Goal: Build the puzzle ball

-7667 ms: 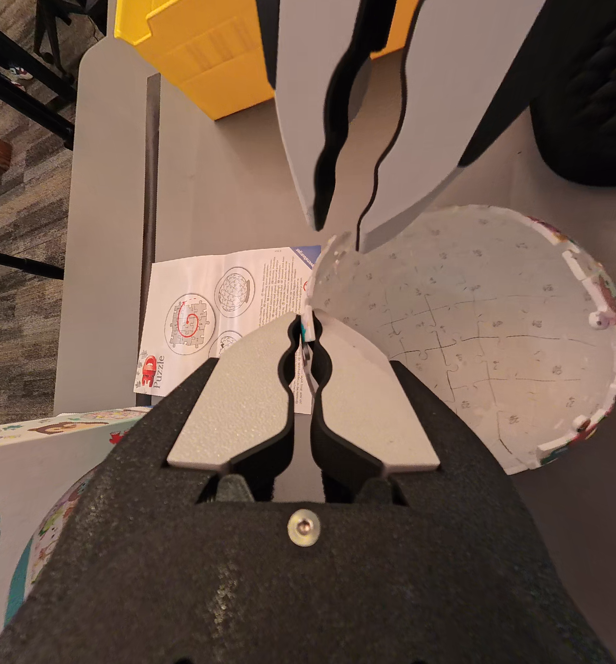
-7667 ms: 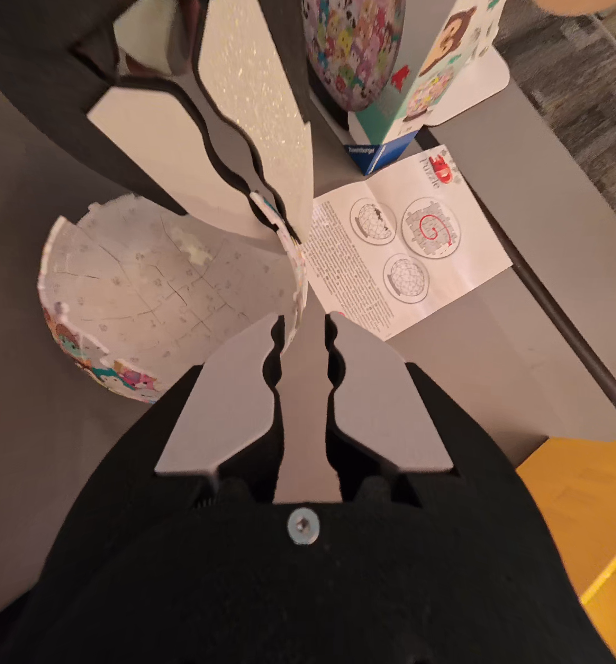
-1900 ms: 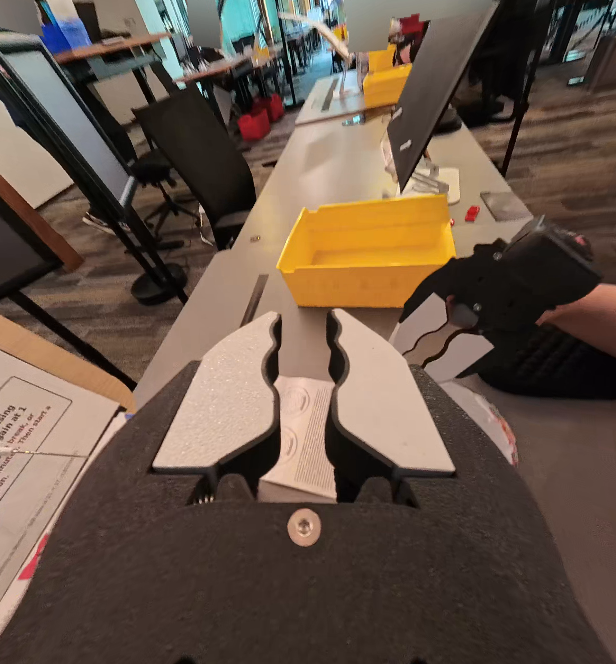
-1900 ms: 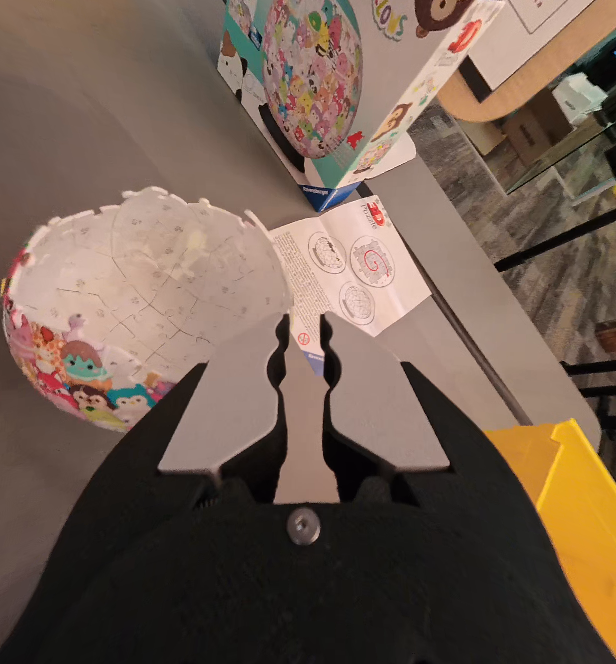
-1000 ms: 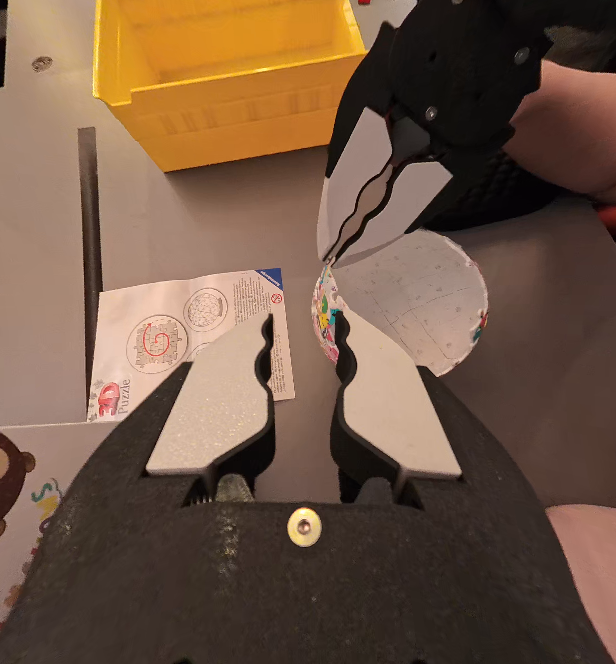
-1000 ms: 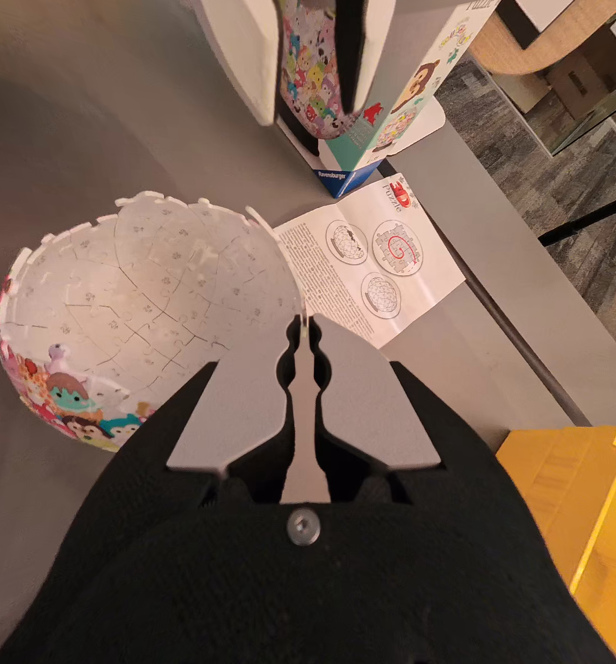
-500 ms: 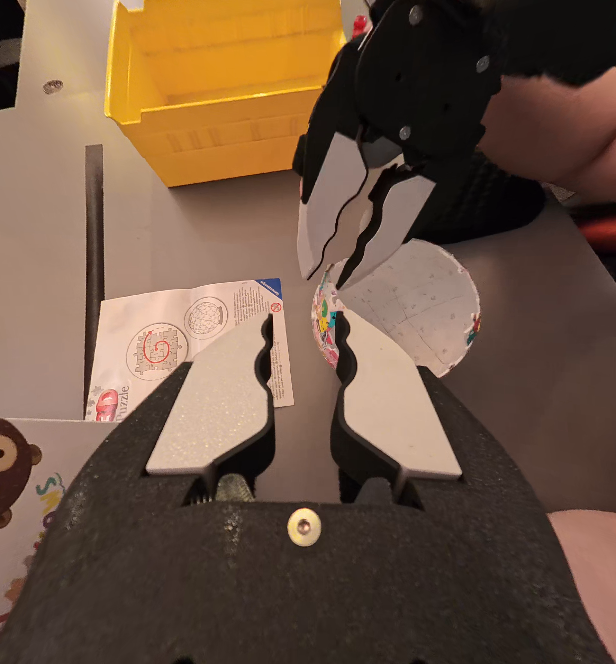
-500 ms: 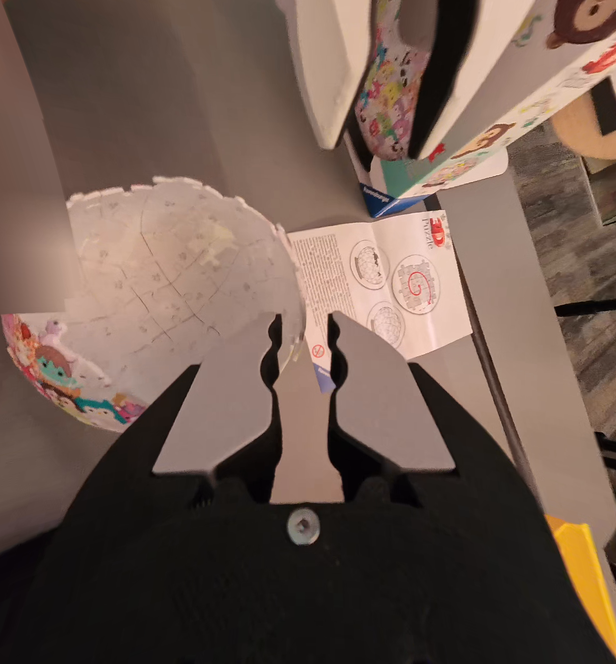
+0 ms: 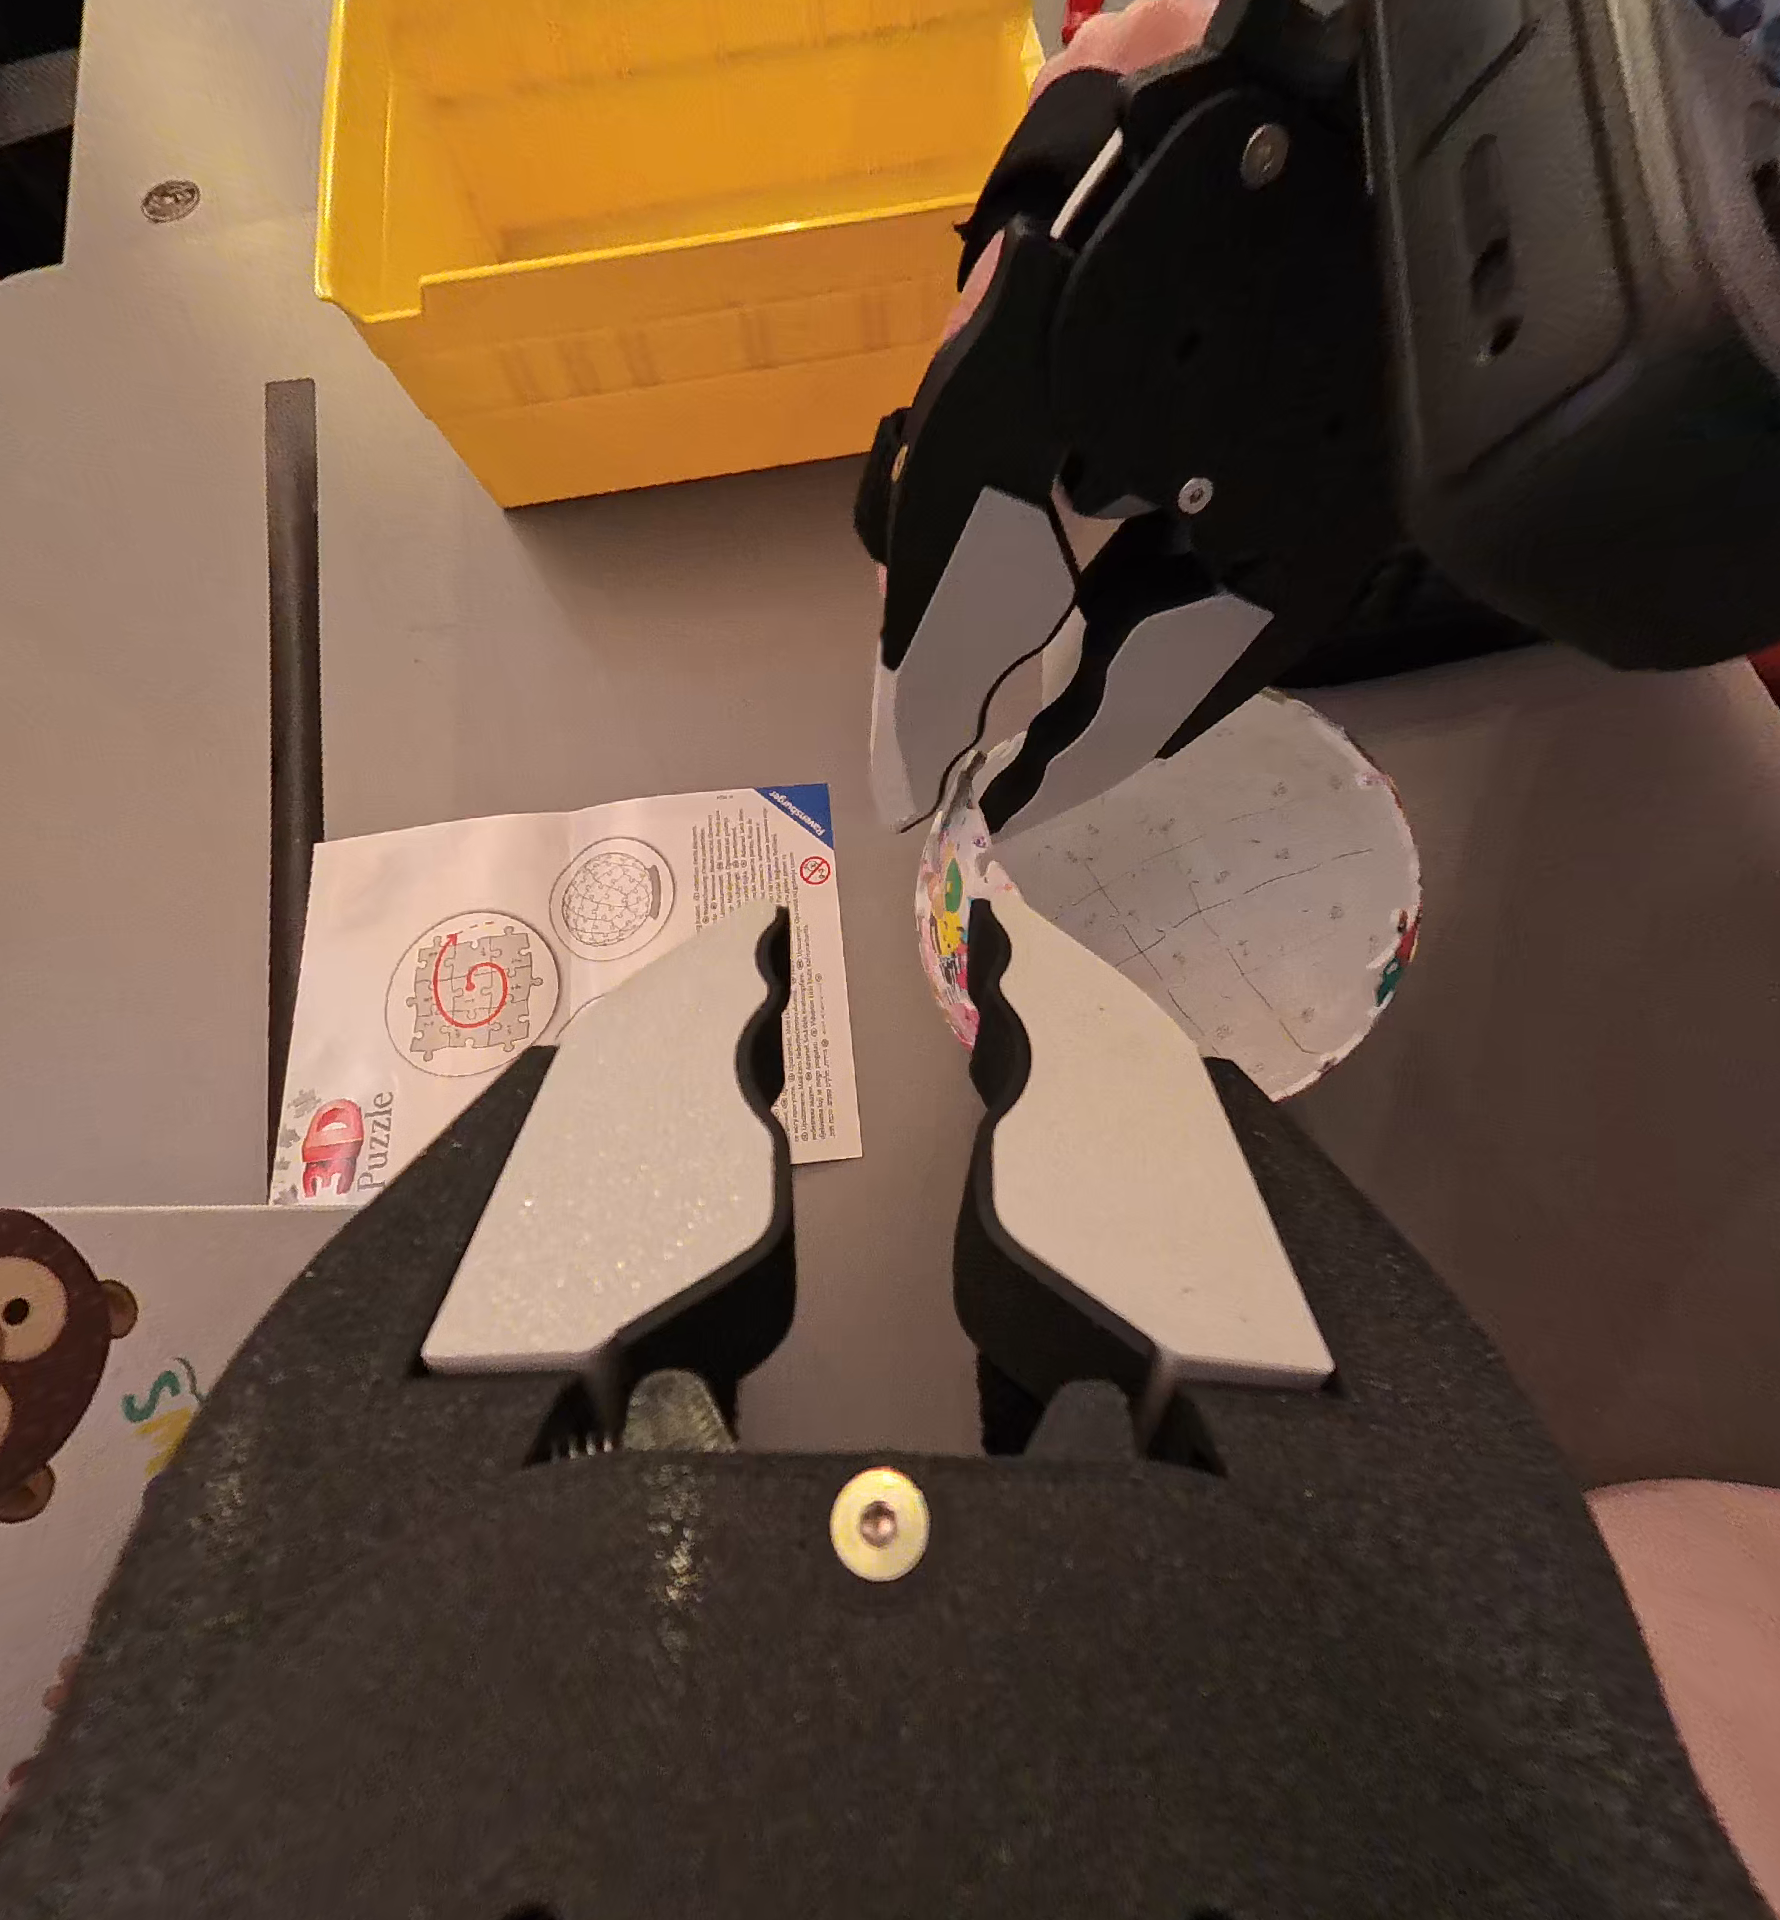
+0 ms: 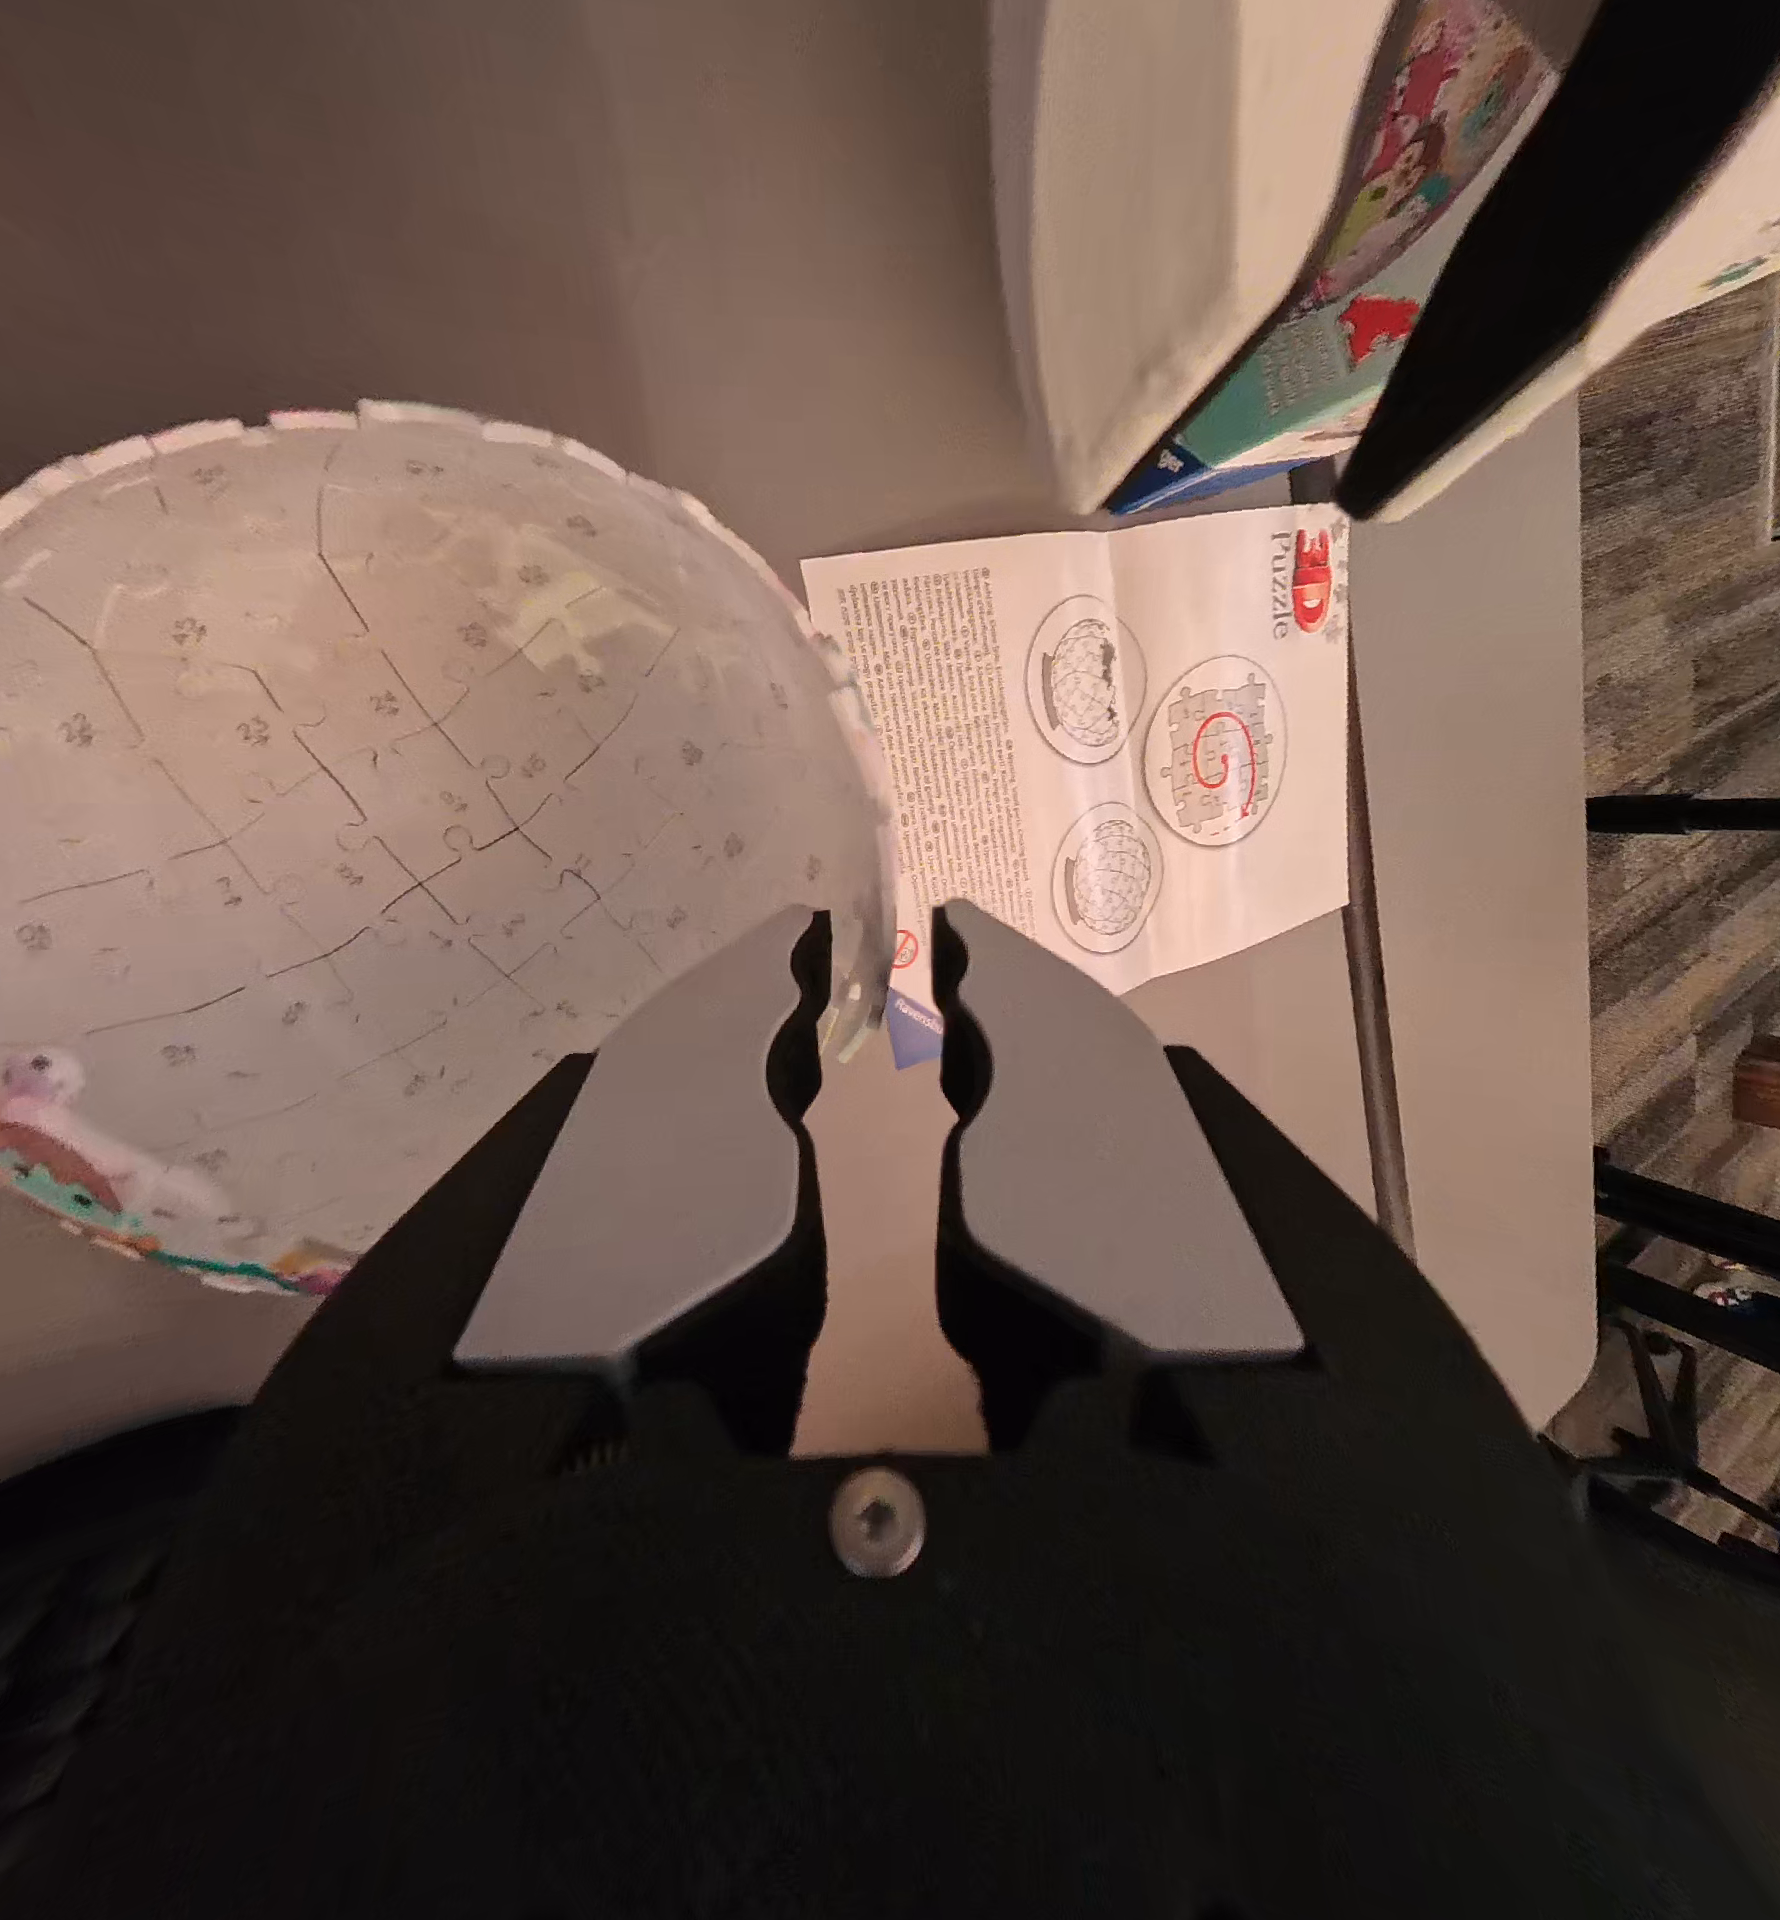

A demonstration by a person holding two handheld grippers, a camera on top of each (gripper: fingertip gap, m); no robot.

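Observation:
The half-built puzzle ball (image 9: pixel 1229 883) is an open half shell, white inside and printed with colourful characters outside. It lies on its side on the grey table and also shows in the right wrist view (image 10: pixel 346 779). My right gripper (image 10: pixel 878 920) is open, with its fingers on either side of the shell's rim, one inside and one outside. It comes down from above in the left wrist view (image 9: pixel 953 810). My left gripper (image 9: pixel 881 920) is open and empty, just left of the shell's outer wall. It shows blurred at the top right of the right wrist view (image 10: pixel 1224 499).
A folded instruction leaflet (image 9: pixel 574 966) lies flat left of the shell, also in the right wrist view (image 10: pixel 1125 748). A yellow bin (image 9: pixel 657 260) stands behind. The puzzle box (image 9: pixel 34 1403) stands near left. A dark slot (image 9: pixel 288 727) runs along the table's left part. The dark slot (image 9: pixel 288 727) is about equally far from each gripper, around 30 cm. It is also in sight in the right wrist view (image 10: pixel 1379 1017).
My right gripper, shut a second ago, has opened and come down over the shell's rim. My left gripper has stayed open and moved a little closer to the shell.

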